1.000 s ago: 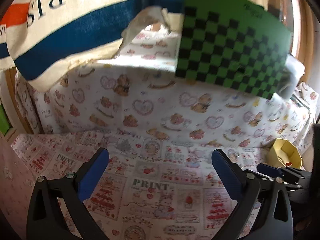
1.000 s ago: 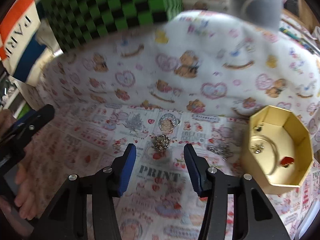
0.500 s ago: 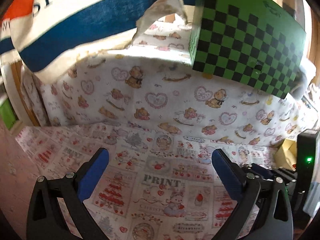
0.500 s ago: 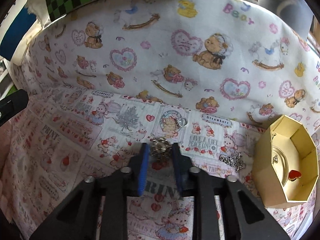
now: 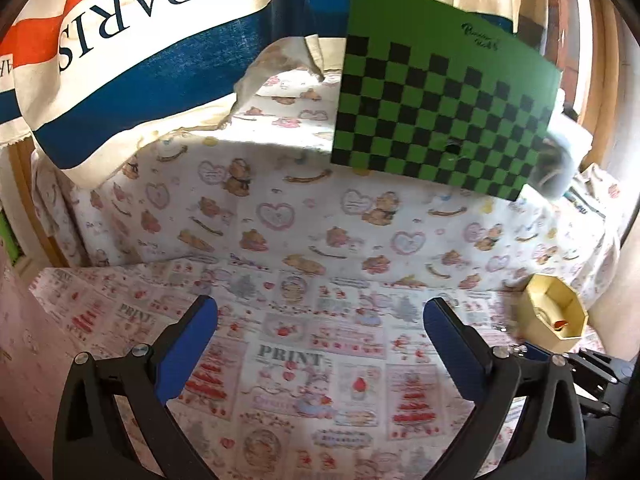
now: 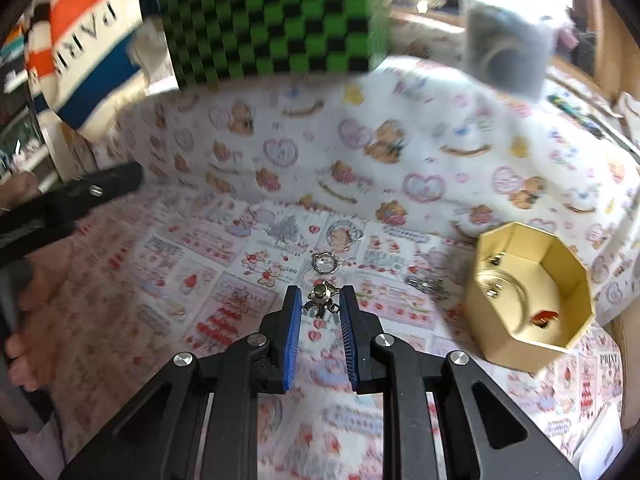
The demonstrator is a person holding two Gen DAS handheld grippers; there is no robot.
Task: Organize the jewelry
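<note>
My right gripper (image 6: 320, 294) is shut on a small silver jewelry cluster (image 6: 320, 302), pinched between the blue pads just above the printed cloth. A sparkly ring-shaped piece (image 6: 326, 262) lies on the cloth just beyond the fingertips, and a silver chain piece (image 6: 424, 284) lies to the right. A gold octagonal box (image 6: 560, 344) stands at the right, with a red piece (image 6: 544, 316) and small metal bits inside. My left gripper (image 5: 320, 314) hangs open over bare cloth with nothing between its fingers. The same box (image 5: 536, 332) appears at its far right.
A cloth-covered step with teddy-bear print (image 5: 320, 208) rises behind the work area. A green checkered board (image 5: 440, 112) and a striped "PARIS" bag (image 5: 120, 60) lean above it. A person's hand (image 6: 36, 292) holds the left gripper at the left edge.
My right gripper went forward to the silver cluster, shut on it, then pulled back and up with it. The left gripper shifted slightly and stayed open.
</note>
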